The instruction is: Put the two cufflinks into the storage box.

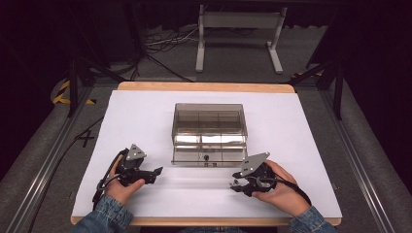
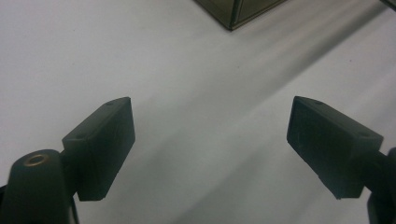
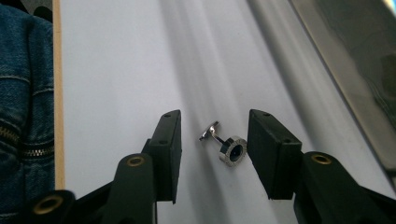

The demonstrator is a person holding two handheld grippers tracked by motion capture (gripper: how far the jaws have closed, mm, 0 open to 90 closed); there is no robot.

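**Cufflink lies between the open jaws of the right gripper**

The landmark is the clear box [image 1: 209, 133], a smoky transparent case with small compartments, standing in the middle of the white table [image 1: 145, 111].

The right gripper [image 1: 235, 185] is held low over the table, in front of the near right corner of the box. In the right gripper view, a small silver cufflink [image 3: 224, 144] lies on the white surface between the 2 black jaws. It has a round dark face on one end and a flat bar on the other end. Its round end is just beside one pad [image 3: 273, 151], but I cannot tell if it touches. The other pad stands clearly apart from it. So the jaws are half open around the cufflink and do not press it. The side of the box runs along the edge of this view.

The left gripper [image 1: 158, 172] is in front of the near left corner of the box, also low over the table. Its jaws stand wide, with only bare table between them. In the left gripper view, a corner of the box [image 2: 233, 14] is at the top.
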